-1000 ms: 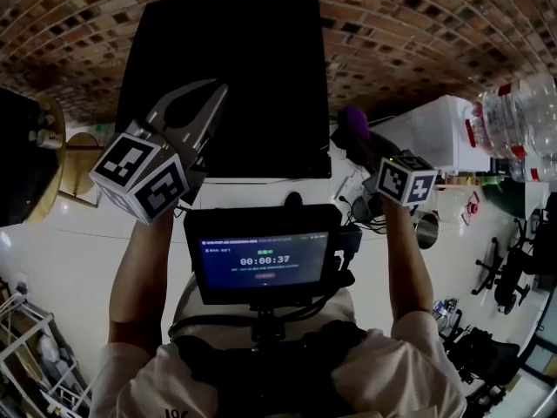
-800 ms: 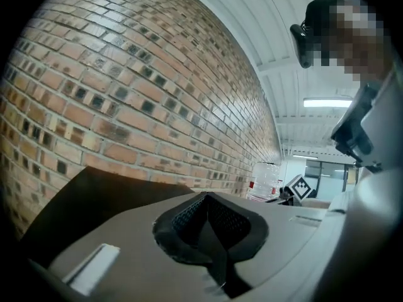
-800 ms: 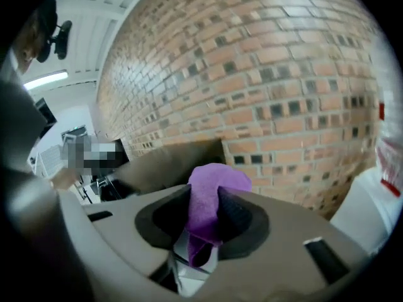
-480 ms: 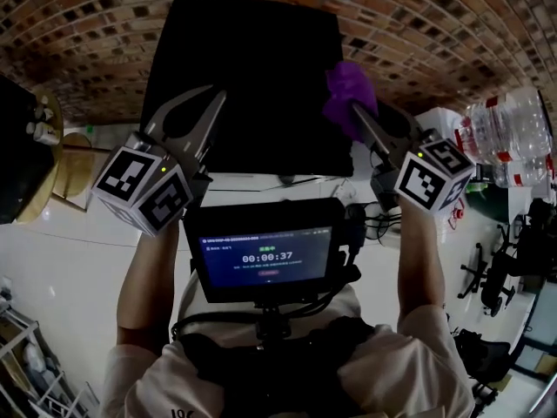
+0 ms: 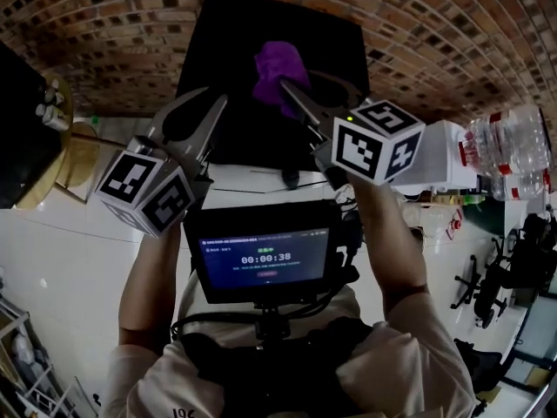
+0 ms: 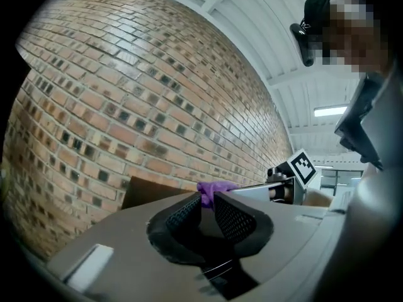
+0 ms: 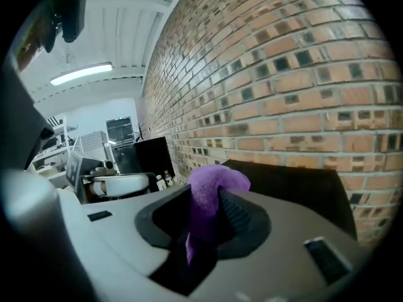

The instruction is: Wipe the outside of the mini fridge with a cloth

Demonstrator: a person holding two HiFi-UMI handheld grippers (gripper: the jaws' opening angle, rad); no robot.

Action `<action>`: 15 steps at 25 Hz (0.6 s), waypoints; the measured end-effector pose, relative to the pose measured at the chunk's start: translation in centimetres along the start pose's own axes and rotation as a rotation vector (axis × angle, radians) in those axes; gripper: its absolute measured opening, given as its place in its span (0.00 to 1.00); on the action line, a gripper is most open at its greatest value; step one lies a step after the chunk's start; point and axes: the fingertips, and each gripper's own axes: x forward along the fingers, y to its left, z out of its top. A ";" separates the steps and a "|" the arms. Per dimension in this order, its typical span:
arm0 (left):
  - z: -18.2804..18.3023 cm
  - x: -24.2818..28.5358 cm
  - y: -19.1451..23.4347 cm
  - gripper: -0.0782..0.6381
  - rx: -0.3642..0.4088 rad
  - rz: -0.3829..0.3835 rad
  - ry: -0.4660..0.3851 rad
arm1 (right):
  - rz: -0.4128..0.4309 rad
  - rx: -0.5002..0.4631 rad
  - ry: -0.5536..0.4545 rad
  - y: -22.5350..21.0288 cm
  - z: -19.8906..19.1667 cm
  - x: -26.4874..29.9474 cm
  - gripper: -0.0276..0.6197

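Now | right gripper clamps purple cloth | left gripper jaws just opening, empty

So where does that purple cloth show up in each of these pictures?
Head view: purple cloth upper centre, pinched in the right gripper, over the black mini fridge.
Left gripper view: small, at centre, low against the brick wall.
Right gripper view: dead centre, clamped between that gripper's jaws.
Shared landmark: the brick wall, behind the cloth in all three.
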 end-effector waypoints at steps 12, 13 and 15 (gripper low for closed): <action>0.4 -4.2 3.5 0.25 -0.022 0.034 0.007 | -0.105 0.079 0.063 2.9 -1.6 9.6 0.26; 0.4 -4.3 3.7 0.25 -0.022 0.034 0.010 | -0.123 0.084 0.061 2.9 -1.6 10.0 0.26; 0.5 -4.3 4.1 0.25 -0.022 0.032 0.016 | -0.151 0.090 0.065 2.7 -1.7 10.4 0.27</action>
